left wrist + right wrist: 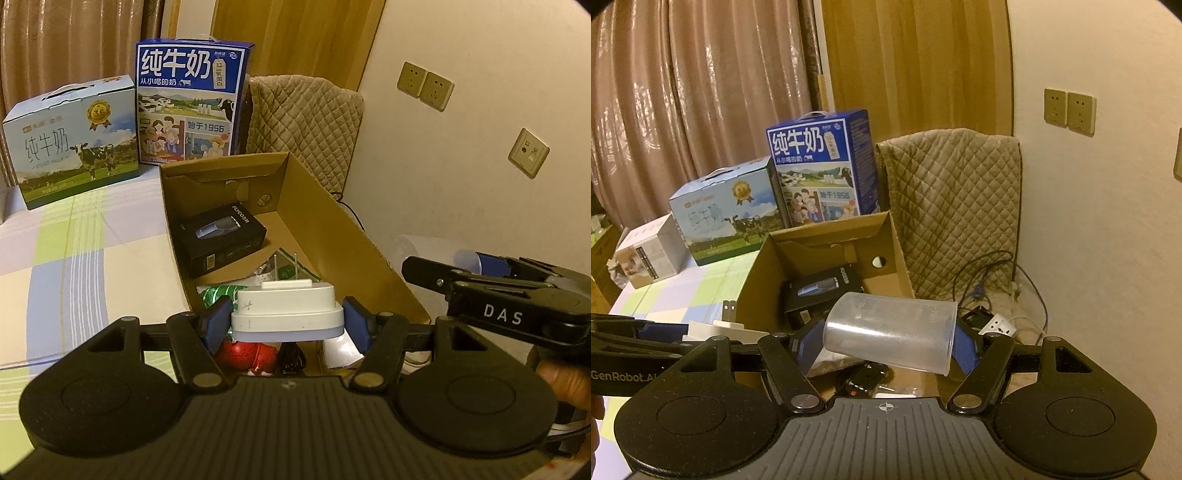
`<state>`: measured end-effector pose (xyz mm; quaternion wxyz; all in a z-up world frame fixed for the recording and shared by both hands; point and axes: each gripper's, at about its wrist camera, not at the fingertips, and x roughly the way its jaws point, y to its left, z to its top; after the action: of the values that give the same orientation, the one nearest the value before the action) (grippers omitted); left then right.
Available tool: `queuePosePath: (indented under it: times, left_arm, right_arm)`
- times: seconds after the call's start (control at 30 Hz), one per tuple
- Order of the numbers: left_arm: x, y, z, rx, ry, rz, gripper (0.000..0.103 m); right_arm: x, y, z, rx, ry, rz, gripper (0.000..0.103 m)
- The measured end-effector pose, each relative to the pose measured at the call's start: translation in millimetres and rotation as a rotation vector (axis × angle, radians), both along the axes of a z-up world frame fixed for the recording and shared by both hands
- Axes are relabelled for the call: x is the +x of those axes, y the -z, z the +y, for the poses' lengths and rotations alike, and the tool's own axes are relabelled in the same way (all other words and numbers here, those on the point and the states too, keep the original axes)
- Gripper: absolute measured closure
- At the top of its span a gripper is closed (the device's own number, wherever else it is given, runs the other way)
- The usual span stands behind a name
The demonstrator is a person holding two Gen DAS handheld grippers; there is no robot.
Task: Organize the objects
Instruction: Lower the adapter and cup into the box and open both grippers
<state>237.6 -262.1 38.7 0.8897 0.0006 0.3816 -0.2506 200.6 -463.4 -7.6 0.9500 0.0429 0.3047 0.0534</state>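
Two hand-held grippers are loaded and both hang over the near end of the cardboard box (332, 236). The left hand-held gripper (288, 325) pinches a white plug adapter (286, 310) across its width; the adapter's long axis runs 3 to 9 o'clock and its two prongs point toward 12 o'clock, away from the camera. The right hand-held gripper (888, 349) pinches a clear measuring cup (890, 334) end to end; the cup lies on its side, long axis roughly 3 to 9 o'clock, open mouth toward 4 o'clock and closed base toward 9 o'clock.

Below the adapter, the box already contains a red item (245, 354), green-and-silver wrappers (221, 293) and, toward 12 o'clock, a black product box (219, 238). Judged from this, sorting is partly done; the adapter and cup remain to be released inside.

Beyond the box at 11 o'clock, two milk cartons (192, 103) stand on the checked bed sheet (92, 258).
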Motion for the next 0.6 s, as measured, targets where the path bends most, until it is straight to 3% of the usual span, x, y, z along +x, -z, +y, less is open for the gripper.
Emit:
queuePosePath:
  times: [0.1,0.13,0.17,0.2,0.6]
  left_arm:
    - [5,2,-4,0.007,0.011,0.001,0.042]
    - [8,3,-5,0.010,0.015,0.005,0.040]
    - [10,4,-5,0.017,0.006,0.001,0.030]
    - [11,4,-4,0.025,-0.005,-0.010,0.029]
    - [8,2,28,0.032,-0.062,-0.014,0.028]
  right_arm:
    - [2,0,-2,0.002,0.006,-0.001,0.035]
    - [2,0,-3,0.004,0.008,0.000,0.035]
    - [3,0,-4,0.007,0.011,0.002,0.035]
    - [3,0,-4,0.008,0.013,0.003,0.035]
    - [3,3,2,0.034,-0.007,0.011,0.035]
